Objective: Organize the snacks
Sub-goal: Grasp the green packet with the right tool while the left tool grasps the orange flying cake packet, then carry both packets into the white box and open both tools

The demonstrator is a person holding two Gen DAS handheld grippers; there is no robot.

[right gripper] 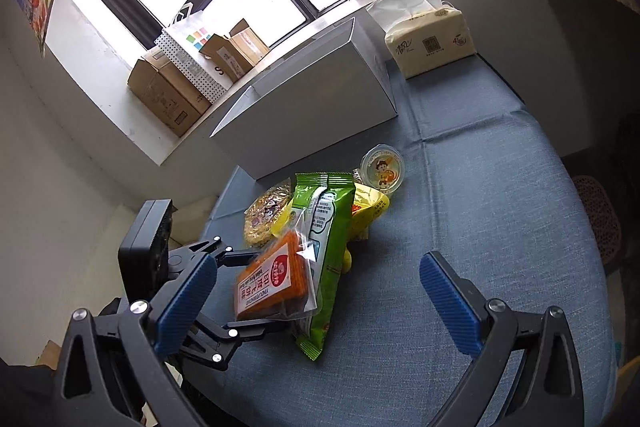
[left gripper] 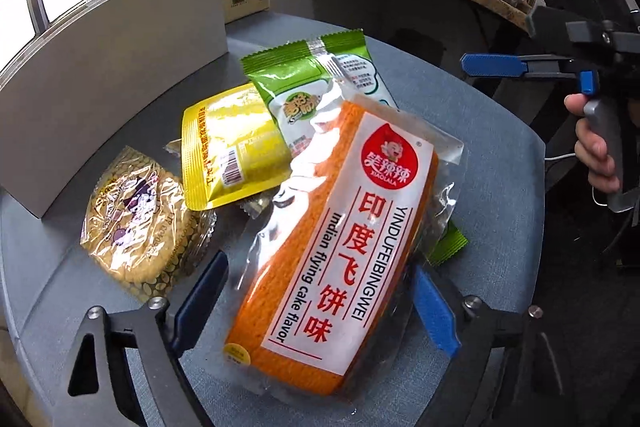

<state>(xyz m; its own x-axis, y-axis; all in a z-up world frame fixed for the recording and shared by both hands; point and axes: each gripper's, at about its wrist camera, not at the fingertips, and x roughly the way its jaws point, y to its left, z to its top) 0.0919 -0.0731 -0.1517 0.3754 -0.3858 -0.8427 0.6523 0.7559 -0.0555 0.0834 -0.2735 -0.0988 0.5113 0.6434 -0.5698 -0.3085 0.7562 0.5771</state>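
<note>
left wrist: orange snack pack [left gripper: 340, 247] between spread blue fingers [left gripper: 434, 311], unpressed.

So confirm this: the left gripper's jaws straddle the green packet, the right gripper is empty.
Wrong packet. The left wrist view shows the left gripper straddling the orange flying-cake packet; the green packet lies beyond it. The right gripper is indeed empty.

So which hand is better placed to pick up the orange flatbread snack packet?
Left. The left gripper already straddles the orange flatbread snack packet, jaws open either side. The right gripper hovers open over bare blue cloth.
</note>
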